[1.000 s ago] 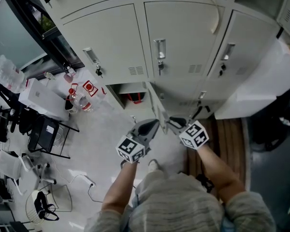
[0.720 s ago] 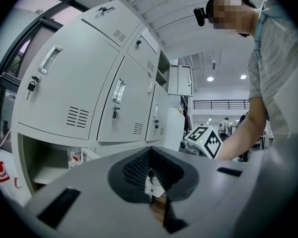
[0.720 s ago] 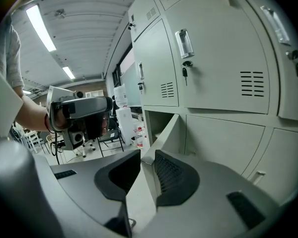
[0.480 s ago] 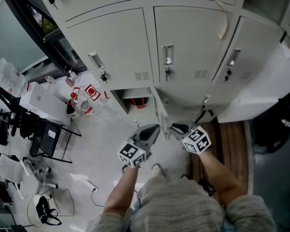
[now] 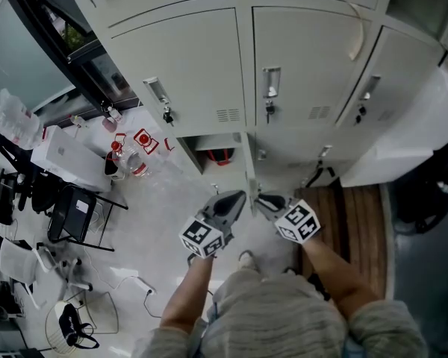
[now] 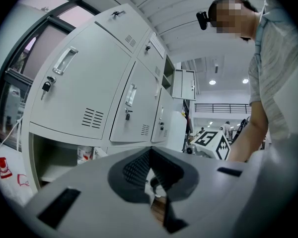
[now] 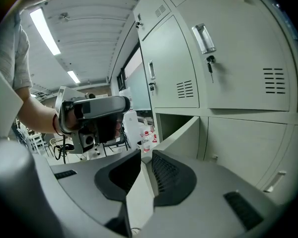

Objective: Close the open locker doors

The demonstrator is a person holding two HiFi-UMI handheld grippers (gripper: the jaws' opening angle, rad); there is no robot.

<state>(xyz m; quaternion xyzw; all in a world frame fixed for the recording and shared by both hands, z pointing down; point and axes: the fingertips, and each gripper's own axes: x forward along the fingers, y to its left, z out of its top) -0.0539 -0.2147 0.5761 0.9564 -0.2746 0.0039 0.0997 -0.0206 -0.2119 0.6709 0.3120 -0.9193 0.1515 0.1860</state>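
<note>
The grey lockers point(image 5: 209, 66) fill the top of the head view. One bottom-row door point(image 5: 248, 171) stands open, seen nearly edge-on, beside its open compartment point(image 5: 213, 151), which holds something red. My right gripper point(image 5: 261, 201) is shut on that door's free edge; in the right gripper view the pale door panel point(image 7: 186, 133) runs between the pads of the right gripper point(image 7: 145, 166). My left gripper point(image 5: 237, 198) hovers just left of the door edge. In the left gripper view, the left gripper point(image 6: 150, 155) is shut with nothing held, facing the open compartment point(image 6: 54, 157).
A small table point(image 5: 75, 155) with bottles point(image 5: 134, 162) and red-labelled items stands at the left, with chairs point(image 5: 75, 213) below it. Cables point(image 5: 134, 282) lie on the floor. A wooden floor strip point(image 5: 358, 215) and a white panel point(image 5: 403, 144) are at the right.
The lockers have slid down in the head view as the head moved. The open door now looks narrower, more edge-on. Both grippers stay by its edge.
</note>
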